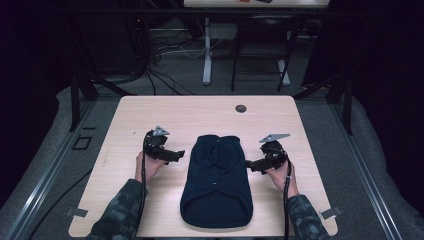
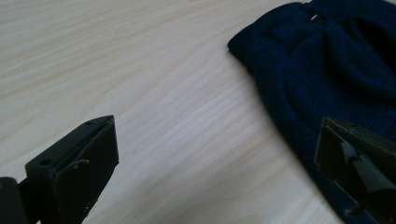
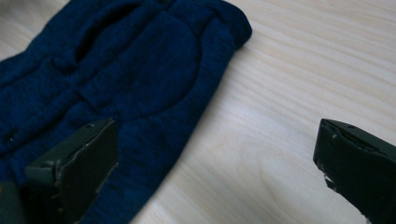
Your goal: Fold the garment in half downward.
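Both grippers stand with jaws spread wide and nothing between the pads. Left gripper (image 1: 172, 156) sits just off the left edge of a folded navy knit garment (image 1: 217, 181); right gripper (image 1: 251, 164) sits just off its right edge. Neither is seen touching the cloth in the high view.

Materials: the garment is a dark blue, fine-ribbed knit, folded into a long rounded rectangle, broader at the near end, with raised curved seams or folds near the far end. A small pale dot, possibly a button, shows near its middle. It lies flat on a pale wood-grain table (image 1: 150, 115) with rounded corners and a dark round grommet (image 1: 241, 108) near the far edge. Gripper jaws are black, blocky and flat-faced, with small screw holes on the outer plates; a grey three-cornered plate tops each gripper.

Pose: both hands come in from the near edge, sleeves in a camouflage pattern, each hand (image 1: 148, 167) gripping its tool from below with the jaws pointing inward toward the garment.

Left gripper view: bare table lies between the jaws, and the garment (image 2: 327, 70) reaches behind the jaw at the right of the frame. Right gripper view: the garment (image 3: 121, 74) lies behind the jaw at the left of the frame, with bare table between.
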A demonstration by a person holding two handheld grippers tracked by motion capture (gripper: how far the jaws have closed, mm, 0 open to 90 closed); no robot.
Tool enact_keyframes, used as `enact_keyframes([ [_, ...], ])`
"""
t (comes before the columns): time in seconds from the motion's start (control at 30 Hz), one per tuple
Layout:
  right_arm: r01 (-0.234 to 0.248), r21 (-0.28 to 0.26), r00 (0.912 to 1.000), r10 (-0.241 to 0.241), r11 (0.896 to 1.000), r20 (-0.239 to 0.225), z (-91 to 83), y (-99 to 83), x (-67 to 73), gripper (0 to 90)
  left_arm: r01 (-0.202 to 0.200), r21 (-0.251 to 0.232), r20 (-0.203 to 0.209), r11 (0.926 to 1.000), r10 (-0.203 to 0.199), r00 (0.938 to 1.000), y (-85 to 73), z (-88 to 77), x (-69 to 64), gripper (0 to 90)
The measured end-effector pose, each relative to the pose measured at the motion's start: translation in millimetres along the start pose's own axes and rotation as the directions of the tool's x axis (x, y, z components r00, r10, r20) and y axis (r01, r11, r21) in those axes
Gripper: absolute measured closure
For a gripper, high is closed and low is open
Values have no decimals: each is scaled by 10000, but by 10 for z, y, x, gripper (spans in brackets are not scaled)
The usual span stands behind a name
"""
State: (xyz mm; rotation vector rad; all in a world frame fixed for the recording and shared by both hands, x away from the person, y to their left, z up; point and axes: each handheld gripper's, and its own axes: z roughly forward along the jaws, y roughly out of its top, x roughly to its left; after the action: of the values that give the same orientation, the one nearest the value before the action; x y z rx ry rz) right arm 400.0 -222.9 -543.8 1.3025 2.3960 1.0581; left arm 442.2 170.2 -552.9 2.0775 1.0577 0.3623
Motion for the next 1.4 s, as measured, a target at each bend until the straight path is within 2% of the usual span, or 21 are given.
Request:
enact_keyframes([
  [0.07,190,39,9998,-190,9998,-30,42,74,12,0,-120,76,38,9999,120,9999,47,19,-28,0],
  [0.13,141,129,9998,-139,9998,-156,70,121,22,0,-223,150,94,9996,222,9997,107,71,-54,0],
  [0.27,163,104,9996,-161,9998,-212,115,190,35,0,-224,161,134,9996,222,9997,160,127,-66,0],
  [0.47,245,394,9989,-229,9989,-413,250,312,39,14,-228,301,312,9993,219,9993,275,264,-99,0],
  [0.5,316,368,9991,-305,9988,-286,275,324,43,26,-199,331,361,9993,187,9992,293,291,-110,0],
  [0.53,290,554,9988,-268,9980,-407,301,342,40,25,-229,408,419,9989,211,9989,313,313,-119,1],
  [0.67,-6,755,9979,55,9971,-647,436,417,4,64,-346,559,451,9978,321,9985,374,412,-164,1],
  [0.9,-183,1147,9987,238,9932,-461,625,504,-21,146,-203,984,770,9949,127,9969,427,587,-203,13],
  [1.0,-330,1041,9988,364,9940,-317,668,520,-33,174,-357,1223,764,9919,265,9967,428,650,-222,29],
  [1.2,-544,1290,9980,580,9901,-244,789,533,-59,213,-501,1523,919,9871,363,9951,403,743,-259,85],
  [1.33,-416,1279,9988,444,9909,-192,817,534,-34,256,-916,1690,908,9813,771,9929,408,785,-329,139],
  [1.37,-416,1279,9988,444,9909,-192,817,534,-34,256,-916,1690,908,9813,771,9929,408,785,-329,151],
  [1.4,-228,1389,9997,236,9901,-43,817,539,-9,283,-1153,1776,802,9773,1024,9915,413,793,-363,156],
])
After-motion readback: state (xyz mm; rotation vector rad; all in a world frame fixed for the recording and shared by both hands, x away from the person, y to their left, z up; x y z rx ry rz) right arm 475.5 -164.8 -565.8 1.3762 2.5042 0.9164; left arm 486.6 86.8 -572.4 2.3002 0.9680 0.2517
